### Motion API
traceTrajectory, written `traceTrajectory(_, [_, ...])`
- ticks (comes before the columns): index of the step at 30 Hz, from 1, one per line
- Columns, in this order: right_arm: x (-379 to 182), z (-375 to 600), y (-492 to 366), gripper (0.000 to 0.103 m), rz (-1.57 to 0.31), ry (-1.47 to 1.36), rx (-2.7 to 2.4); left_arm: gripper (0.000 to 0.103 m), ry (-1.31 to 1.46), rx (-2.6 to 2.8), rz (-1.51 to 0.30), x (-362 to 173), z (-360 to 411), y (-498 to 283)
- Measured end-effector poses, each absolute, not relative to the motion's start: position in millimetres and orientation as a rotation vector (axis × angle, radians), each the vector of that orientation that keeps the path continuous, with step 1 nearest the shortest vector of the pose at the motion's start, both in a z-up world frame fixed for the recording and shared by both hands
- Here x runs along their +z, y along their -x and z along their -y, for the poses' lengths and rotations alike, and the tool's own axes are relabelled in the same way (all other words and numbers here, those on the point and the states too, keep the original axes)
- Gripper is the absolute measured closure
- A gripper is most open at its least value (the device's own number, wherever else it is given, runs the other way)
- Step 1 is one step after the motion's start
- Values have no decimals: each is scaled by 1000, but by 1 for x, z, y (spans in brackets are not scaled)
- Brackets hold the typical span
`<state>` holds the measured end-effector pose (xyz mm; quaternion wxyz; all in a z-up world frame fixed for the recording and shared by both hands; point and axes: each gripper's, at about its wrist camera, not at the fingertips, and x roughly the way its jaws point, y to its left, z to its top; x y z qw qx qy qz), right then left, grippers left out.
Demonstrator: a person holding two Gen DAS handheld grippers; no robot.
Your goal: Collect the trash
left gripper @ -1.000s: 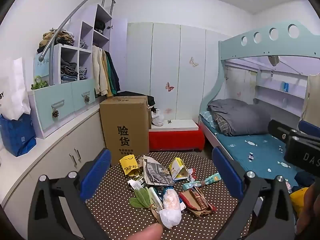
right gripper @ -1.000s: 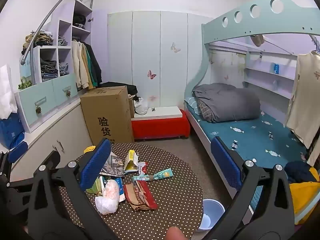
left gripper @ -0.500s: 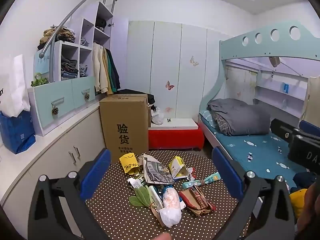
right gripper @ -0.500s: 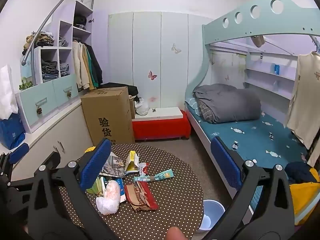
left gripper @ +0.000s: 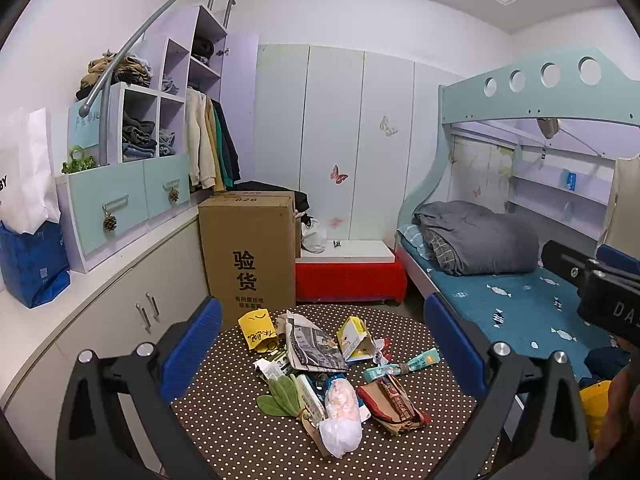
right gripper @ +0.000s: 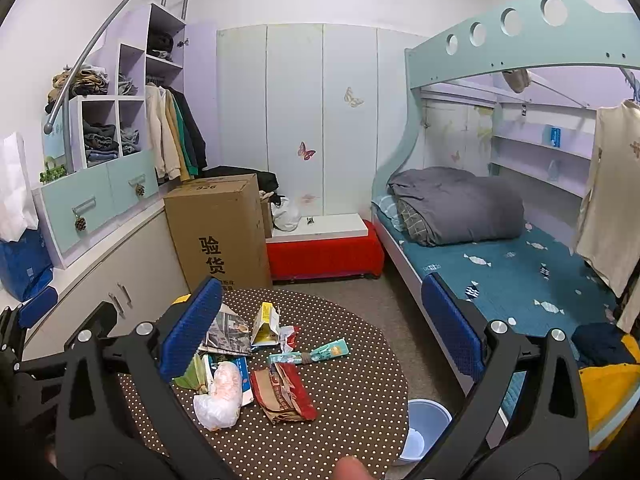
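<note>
Left wrist view, left gripper (left gripper: 320, 340) spread wide, right gripper (right gripper: 320, 332) too, crumpled newspaper (left gripper: 314, 344), glossy red-brown wrapper (left gripper: 394, 402), polka-dot round table (left gripper: 240, 432), smooth pale-blue plastic bin (right gripper: 424, 424)

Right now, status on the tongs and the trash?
Left tongs open, empty. Right tongs open, empty. Mixed paper and wrapper trash pile untouched on brown polka-dot round table. Pale blue plastic bin beside table, nothing blocking.
</note>
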<state>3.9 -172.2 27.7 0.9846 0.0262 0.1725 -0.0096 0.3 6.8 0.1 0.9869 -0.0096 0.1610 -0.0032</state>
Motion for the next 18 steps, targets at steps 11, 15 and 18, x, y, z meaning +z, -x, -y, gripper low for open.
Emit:
traceTrajectory(11, [28,169,-4,5,-349,-43,-13,4,18,-4,-321,0,-9,0])
traceTrajectory(15, [27,169,-7,5,-351,-41,-9,4,18,-2,-320,0,-11,1])
traceTrajectory(18, [26,167,-7,5,-351,-36,-5,4,19,-2,-320,0,-12,1])
